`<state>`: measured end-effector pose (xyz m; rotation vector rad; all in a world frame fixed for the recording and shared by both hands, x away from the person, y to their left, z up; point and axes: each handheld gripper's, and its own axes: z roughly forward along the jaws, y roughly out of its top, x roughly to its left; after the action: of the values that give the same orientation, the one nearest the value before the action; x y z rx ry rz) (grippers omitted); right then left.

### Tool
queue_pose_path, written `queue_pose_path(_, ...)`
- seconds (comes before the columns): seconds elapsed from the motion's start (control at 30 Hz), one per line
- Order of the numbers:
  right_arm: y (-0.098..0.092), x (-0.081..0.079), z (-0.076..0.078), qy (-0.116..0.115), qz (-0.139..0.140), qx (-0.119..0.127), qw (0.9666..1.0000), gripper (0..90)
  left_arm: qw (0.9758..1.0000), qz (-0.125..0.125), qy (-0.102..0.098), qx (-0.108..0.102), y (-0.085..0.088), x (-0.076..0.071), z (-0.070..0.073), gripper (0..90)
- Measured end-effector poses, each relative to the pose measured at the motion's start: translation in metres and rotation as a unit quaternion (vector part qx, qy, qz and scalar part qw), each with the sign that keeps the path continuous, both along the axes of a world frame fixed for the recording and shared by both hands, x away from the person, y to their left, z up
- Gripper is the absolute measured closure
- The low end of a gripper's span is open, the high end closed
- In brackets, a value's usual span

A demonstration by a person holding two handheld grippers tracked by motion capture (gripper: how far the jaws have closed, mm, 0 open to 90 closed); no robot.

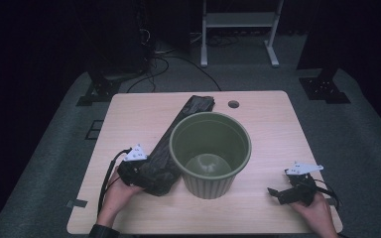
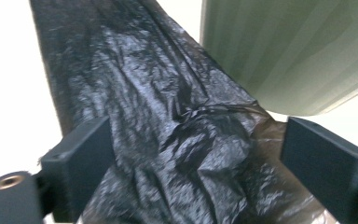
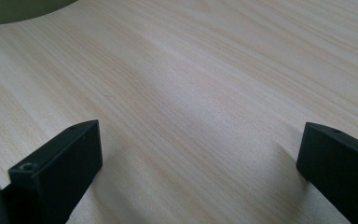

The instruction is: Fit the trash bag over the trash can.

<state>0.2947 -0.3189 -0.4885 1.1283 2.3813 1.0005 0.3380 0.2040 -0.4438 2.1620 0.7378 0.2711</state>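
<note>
A long, crumpled black plastic bag (image 1: pixel 161 153) lies diagonally on the wooden table (image 1: pixel 273 129), passing behind the left side of an olive-green ribbed bin (image 1: pixel 208 186) that stands upright. My left gripper (image 1: pixel 146 176) is at the bag's near end. In the left gripper view its jaws (image 2: pixel 191 158) stand wide on either side of the bag (image 2: pixel 168 116), with the bin's wall (image 2: pixel 289 51) just to the right. My right gripper (image 1: pixel 276 195) rests low at the table's front right, open, with only bare wood (image 3: pixel 214 70) between its jaws (image 3: pixel 200 154).
A round cable hole (image 1: pixel 233 104) sits in the table near the back edge. The bin's edge (image 3: pixel 9 11) shows at the top left of the right gripper view. Beyond the table are a dark floor, cables and a white stand (image 1: pixel 238 29).
</note>
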Motion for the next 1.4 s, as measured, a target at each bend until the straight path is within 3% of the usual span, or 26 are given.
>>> queue_pose_path(0.1,0.0,0.0,0.0,0.0,0.0,0.0,1.0,0.0,0.9998,-0.006,0.01,0.018,-0.004,0.002,-0.008,14.0)
queue_pose_path(0.33,0.0,0.0,0.0,0.0,0.0,0.0,1.0,0.0,0.9995,-0.01,0.017,0.024,-0.003,0.004,-0.018,28.8)
queue_pose_path(0.5,0.0,0.0,0.0,0.0,0.001,0.0,1.0,0.0,0.999,-0.017,0.028,0.03,-0.004,0.005,-0.024,44.0)
queue_pose_path(0.53,0.0,0.0,0.0,0.0,0.001,0.0,1.0,0.0,0.9987,-0.021,0.03,0.035,-0.004,0.005,-0.025,49.5)
queue_pose_path(0.6,0.0,0.0,0.0,0.001,0.001,0.0,1.0,0.0,0.9984,-0.02,0.028,0.044,-0.006,0.004,-0.025,52.4)
queue_pose_path(0.7,0.0,0.0,0.0,0.001,0.001,0.0,1.0,0.0,0.998,-0.024,0.017,0.056,-0.007,0.003,-0.024,67.0)
queue_pose_path(0.73,0.0,0.0,0.0,0.0,0.001,0.0,1.0,0.0,0.9978,-0.026,0.017,0.058,-0.006,0.003,-0.024,75.5)
queue_pose_path(0.77,0.0,0.0,0.0,0.0,0.001,0.0,1.0,0.0,0.998,-0.024,0.024,0.053,-0.004,0.004,-0.024,84.6)
queue_pose_path(0.8,0.0,0.0,0.0,0.0,0.001,0.0,1.0,0.0,0.998,-0.024,0.024,0.053,-0.004,0.004,-0.024,87.5)
queue_pose_path(1.03,0.0,0.0,0.0,0.0,0.001,0.0,1.0,0.0,0.997,-0.041,0.027,0.06,0.004,-0.001,-0.023,88.6)
queue_pose_path(1.2,0.0,0.0,0.0,0.0,0.001,0.0,1.0,0.0,0.9966,-0.044,0.029,0.063,0.02,-0.017,-0.022,88.6)
queue_pose_path(1.4,0.0,0.0,0.0,0.0,0.001,0.0,1.0,0.0,0.9969,-0.047,0.032,0.054,0.04,-0.034,-0.023,88.5)
